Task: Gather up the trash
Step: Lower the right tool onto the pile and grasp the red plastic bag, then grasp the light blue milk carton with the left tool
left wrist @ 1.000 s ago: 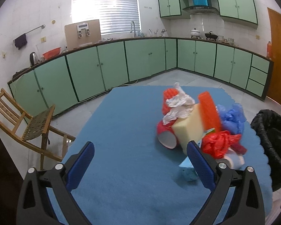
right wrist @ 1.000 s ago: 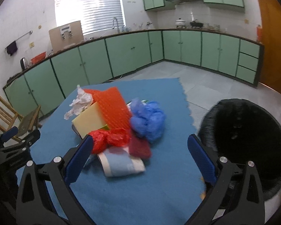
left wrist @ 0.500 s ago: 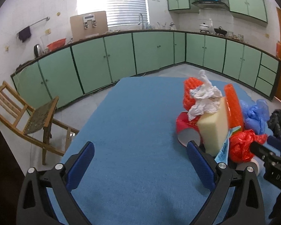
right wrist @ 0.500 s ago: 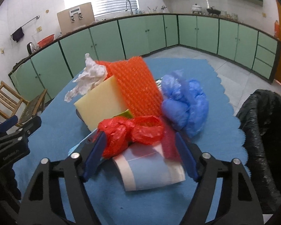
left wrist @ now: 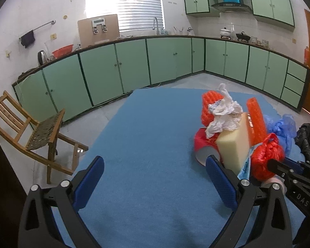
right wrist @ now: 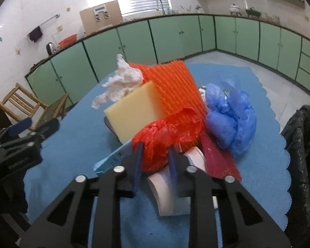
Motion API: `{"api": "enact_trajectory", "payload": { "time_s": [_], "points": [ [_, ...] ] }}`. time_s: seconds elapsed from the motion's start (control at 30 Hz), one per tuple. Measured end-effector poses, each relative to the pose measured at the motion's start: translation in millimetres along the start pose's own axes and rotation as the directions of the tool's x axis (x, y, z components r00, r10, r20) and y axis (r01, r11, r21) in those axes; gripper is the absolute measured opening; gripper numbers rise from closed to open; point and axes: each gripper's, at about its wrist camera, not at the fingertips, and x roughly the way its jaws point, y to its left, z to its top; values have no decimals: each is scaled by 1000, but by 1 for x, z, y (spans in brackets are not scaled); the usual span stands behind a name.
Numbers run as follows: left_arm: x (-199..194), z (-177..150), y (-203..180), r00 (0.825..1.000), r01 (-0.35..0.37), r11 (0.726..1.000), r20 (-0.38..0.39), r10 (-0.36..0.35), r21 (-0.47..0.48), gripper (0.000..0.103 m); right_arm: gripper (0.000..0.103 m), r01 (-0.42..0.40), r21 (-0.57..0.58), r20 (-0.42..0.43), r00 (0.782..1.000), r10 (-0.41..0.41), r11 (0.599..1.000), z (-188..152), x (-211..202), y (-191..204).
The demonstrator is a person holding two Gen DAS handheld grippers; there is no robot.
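writing: "das" readable on right gripper (right wrist: 155,155) body in left view | right jaws closing, red bag (right wrist: 165,138) squeezed between them, atop trash pile on blue cloth (left wrist: 144,144) | left gripper (left wrist: 155,173) spread wide, empty, pile just beside its right finger | bin (right wrist: 301,136) at right

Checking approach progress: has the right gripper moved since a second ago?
Yes. The right gripper advanced toward the pile, its jaws closing around the crumpled red plastic bag.

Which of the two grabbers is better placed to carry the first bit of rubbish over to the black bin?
The right. Its jaws are closing on the red bag, and the bin is right beside it. The left gripper hangs open over bare blue cloth, short of the pile.
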Motion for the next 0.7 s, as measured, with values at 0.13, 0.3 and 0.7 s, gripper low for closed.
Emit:
{"api": "enact_trajectory", "payload": {
  "time_s": [0.13,0.3,0.7],
  "points": [
    [-4,-2,-7,1000,17,1000,-1,-17,22,96,6,9,-10,36,999,-9,1000,4,-15,-2],
    [-11,-6,-23,998,65,997,2,-65,45,92,6,14,8,91,996,-15,1000,6,-45,-13],
    [19,-26,-72,979,188,977,-100,-178,100,75,6,93,56,81,992,-98,994,-20,-75,-45]
  ]
}}
